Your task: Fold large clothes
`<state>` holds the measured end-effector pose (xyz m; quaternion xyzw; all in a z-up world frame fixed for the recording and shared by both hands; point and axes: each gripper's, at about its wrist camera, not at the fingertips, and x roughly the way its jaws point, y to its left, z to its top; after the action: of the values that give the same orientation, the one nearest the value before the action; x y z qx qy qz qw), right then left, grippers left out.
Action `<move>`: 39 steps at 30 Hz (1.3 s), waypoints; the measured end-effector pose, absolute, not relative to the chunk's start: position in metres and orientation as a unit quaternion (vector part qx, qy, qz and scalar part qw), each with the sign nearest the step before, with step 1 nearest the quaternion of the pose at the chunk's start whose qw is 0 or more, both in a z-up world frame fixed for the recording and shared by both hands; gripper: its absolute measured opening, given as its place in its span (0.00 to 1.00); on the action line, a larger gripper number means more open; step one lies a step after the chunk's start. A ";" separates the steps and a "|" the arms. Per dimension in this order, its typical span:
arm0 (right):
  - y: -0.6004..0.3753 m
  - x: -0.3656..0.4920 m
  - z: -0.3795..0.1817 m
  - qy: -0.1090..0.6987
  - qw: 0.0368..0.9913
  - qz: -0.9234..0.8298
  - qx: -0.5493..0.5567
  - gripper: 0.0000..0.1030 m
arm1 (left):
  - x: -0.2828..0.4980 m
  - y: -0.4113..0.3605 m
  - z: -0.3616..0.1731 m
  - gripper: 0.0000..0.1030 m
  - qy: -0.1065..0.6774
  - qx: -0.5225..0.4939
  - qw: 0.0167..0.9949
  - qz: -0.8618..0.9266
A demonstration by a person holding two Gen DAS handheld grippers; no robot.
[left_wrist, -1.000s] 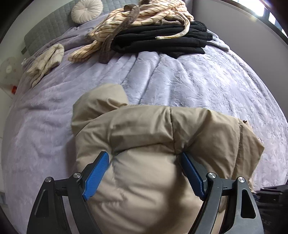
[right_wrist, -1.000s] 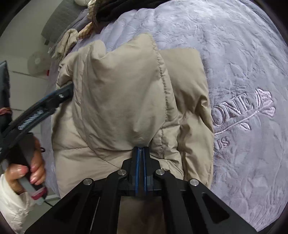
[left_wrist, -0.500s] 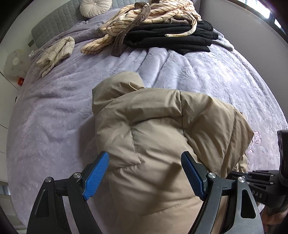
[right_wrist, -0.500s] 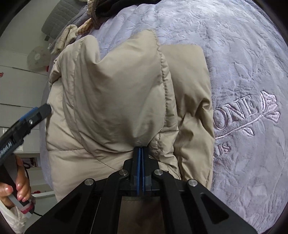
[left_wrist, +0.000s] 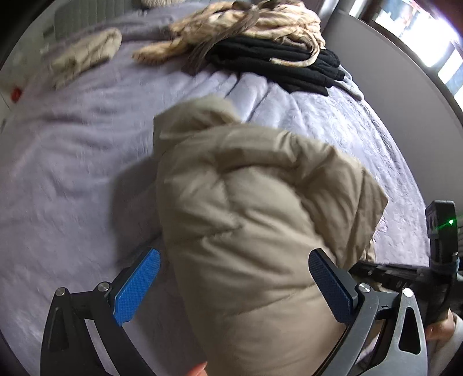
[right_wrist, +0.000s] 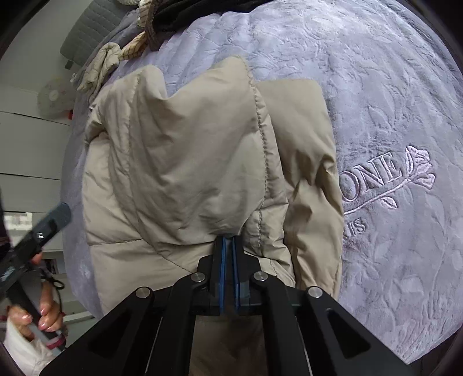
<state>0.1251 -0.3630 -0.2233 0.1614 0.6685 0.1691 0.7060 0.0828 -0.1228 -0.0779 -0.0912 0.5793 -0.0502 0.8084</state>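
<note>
We have no containers here; everything lies loose on the bed (left_wrist: 72,173), under its lilac embossed cover. On the left, up near the grey headboard (right_wrist: 86,26), a small cream garment (left_wrist: 86,55) sits blurred. Next to it, a striped cream-and-brown pile (left_wrist: 246,37) is draped over a stack of folded black clothes (left_wrist: 277,66) at the far edge.

Now the main item: the beige puffer jacket (left_wrist: 254,231) lies in the middle of the bed, bunched and puffy, quilted seams running across it, one rounded lobe poking up towards the far clothes. From the right wrist view we see its panels doubled over each other, a flatter beige flap lying on the right, just beside the embroidered lettering and rose on the cover.

The left tool (left_wrist: 234,286) is spread wide, and its jaws have just been opening further. The jacket's bulk sits between the blue pads, but they do not press it: the left pad (left_wrist: 136,289) stands off over the cover, and the right pad is out at the jacket's side. A fingertip (left_wrist: 198,370) peeks in at the bottom edge.

The right tool (right_wrist: 228,245) is nearly closed, jaws just easing apart by a sliver, with a pinch of jacket fabric bunched at the pad tips. We cannot tell whether the pads press on it. At the far left of that view, a hand (right_wrist: 49,315) grips the other tool's handle.
</note>
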 end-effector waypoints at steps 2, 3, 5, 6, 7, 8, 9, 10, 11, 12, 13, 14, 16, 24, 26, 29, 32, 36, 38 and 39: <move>-0.369 0.124 -0.213 0.660 0.710 0.179 0.171 0.36 | 0.080 -0.105 -0.089 1.00 0.592 -0.121 0.794 -0.059; -0.371 0.124 -0.208 0.657 0.712 0.180 0.173 0.70 | 0.079 -0.097 -0.096 1.00 0.599 -0.134 0.787 -0.063; -0.380 0.124 -0.197 0.649 0.723 0.172 0.163 0.95 | 0.076 -0.085 -0.108 1.00 0.609 -0.155 0.775 -0.071; -0.386 0.124 -0.193 0.645 0.728 0.170 0.159 0.95 | 0.075 -0.078 -0.119 1.00 0.617 -0.171 0.764 -0.075; -0.392 0.125 -0.190 0.643 0.729 0.170 0.160 0.95 | 0.073 -0.073 -0.126 1.00 0.623 -0.188 0.755 -0.083; -0.398 0.125 -0.190 0.639 0.730 0.174 0.166 0.96 | 0.072 -0.067 -0.136 1.00 0.628 -0.218 0.740 -0.101; -0.404 0.125 -0.191 0.638 0.729 0.179 0.171 1.00 | 0.072 -0.061 -0.149 1.00 0.632 -0.259 0.719 -0.128; -0.409 0.127 -0.194 0.639 0.727 0.182 0.173 1.00 | 0.072 -0.057 -0.157 1.00 0.634 -0.288 0.703 -0.146; -0.414 0.128 -0.199 0.641 0.724 0.185 0.176 1.00 | 0.072 -0.054 -0.167 1.00 0.632 -0.319 0.687 -0.163; -0.419 0.130 -0.203 0.644 0.719 0.188 0.179 1.00 | 0.073 -0.052 -0.175 1.00 0.629 -0.345 0.673 -0.179; -0.424 0.133 -0.211 0.649 0.712 0.195 0.186 1.00 | 0.073 -0.051 -0.183 1.00 0.626 -0.363 0.663 -0.192; -0.428 0.135 -0.218 0.654 0.702 0.202 0.196 1.00 | 0.074 -0.051 -0.187 1.00 0.623 -0.370 0.660 -0.199; -0.429 0.137 -0.228 0.660 0.688 0.217 0.210 1.00 | 0.077 -0.052 -0.194 1.00 0.619 -0.378 0.655 -0.212; -0.404 0.156 -0.281 0.697 0.645 0.259 0.179 1.00 | 0.085 -0.053 -0.212 1.00 0.618 -0.360 0.656 -0.242; -0.400 0.162 -0.295 0.701 0.622 0.284 0.204 1.00 | 0.088 -0.055 -0.221 1.00 0.620 -0.368 0.646 -0.251; -0.396 0.172 -0.305 0.695 0.599 0.315 0.241 1.00 | 0.095 -0.064 -0.235 1.00 0.618 -0.389 0.626 -0.273; -0.383 0.182 -0.315 0.687 0.569 0.352 0.283 1.00 | 0.099 -0.074 -0.243 1.00 0.617 -0.400 0.616 -0.282; -0.374 0.187 -0.322 0.700 0.558 0.336 0.292 1.00 | 0.101 -0.078 -0.241 1.00 0.617 -0.404 0.623 -0.260; -0.378 0.185 -0.319 0.704 0.554 0.327 0.301 1.00 | 0.101 -0.081 -0.230 0.95 0.614 -0.396 0.634 -0.252; -0.379 0.184 -0.319 0.706 0.550 0.323 0.308 0.99 | 0.101 -0.082 -0.225 0.93 0.612 -0.392 0.639 -0.251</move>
<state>0.1836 -0.3794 -0.3185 0.3083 0.7059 0.3235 0.5496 0.1008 -0.0820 -0.2253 -0.3916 0.6122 -0.2509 0.6394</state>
